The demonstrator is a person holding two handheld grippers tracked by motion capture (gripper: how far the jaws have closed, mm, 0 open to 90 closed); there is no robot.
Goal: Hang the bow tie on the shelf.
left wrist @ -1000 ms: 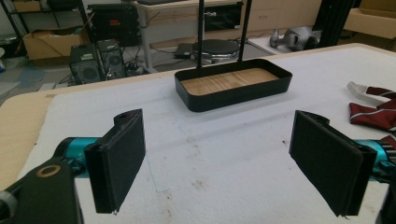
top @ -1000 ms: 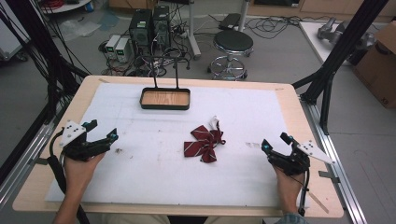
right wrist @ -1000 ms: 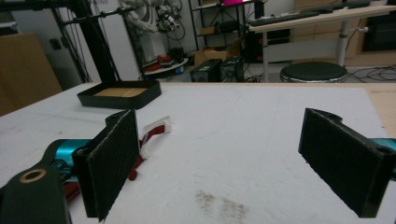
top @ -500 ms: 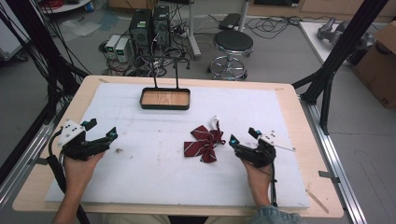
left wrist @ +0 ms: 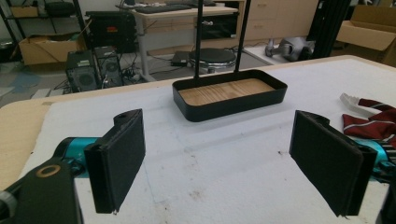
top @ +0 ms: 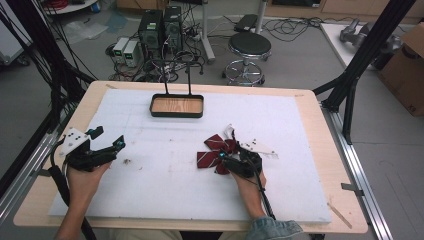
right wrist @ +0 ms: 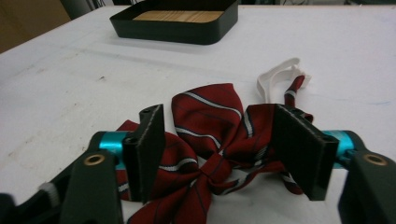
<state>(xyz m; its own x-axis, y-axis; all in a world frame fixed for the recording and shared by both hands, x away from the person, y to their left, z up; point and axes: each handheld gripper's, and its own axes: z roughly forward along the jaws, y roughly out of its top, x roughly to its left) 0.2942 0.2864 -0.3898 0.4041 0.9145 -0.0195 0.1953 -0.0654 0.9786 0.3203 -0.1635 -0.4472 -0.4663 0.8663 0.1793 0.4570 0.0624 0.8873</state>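
Observation:
A dark red striped bow tie (top: 211,149) with a white strap (right wrist: 276,74) lies right of centre on the white mat (top: 165,190). My right gripper (top: 223,159) sits low over it from the near side. In the right gripper view its jaws stand either side of the bow tie's (right wrist: 210,126) knot. They have just been closing, but a gap remains at each pad. My left gripper (top: 109,137) rests at the mat's left edge, wide open, nothing between its pads (left wrist: 116,163). The bow tie (left wrist: 369,116) shows at the far right of that view.
A black tray (top: 177,114) with a wooden floor and two upright rods stands at the mat's far middle. It also appears as the tray (left wrist: 229,105) ahead of the left jaws. Beyond the table are a stool (top: 249,47), computer towers (top: 160,30) and a cardboard box (top: 407,70).
My right gripper has travelled left across the mat from the right edge to the bow tie, and its jaws have narrowed around it. The left gripper has stayed put.

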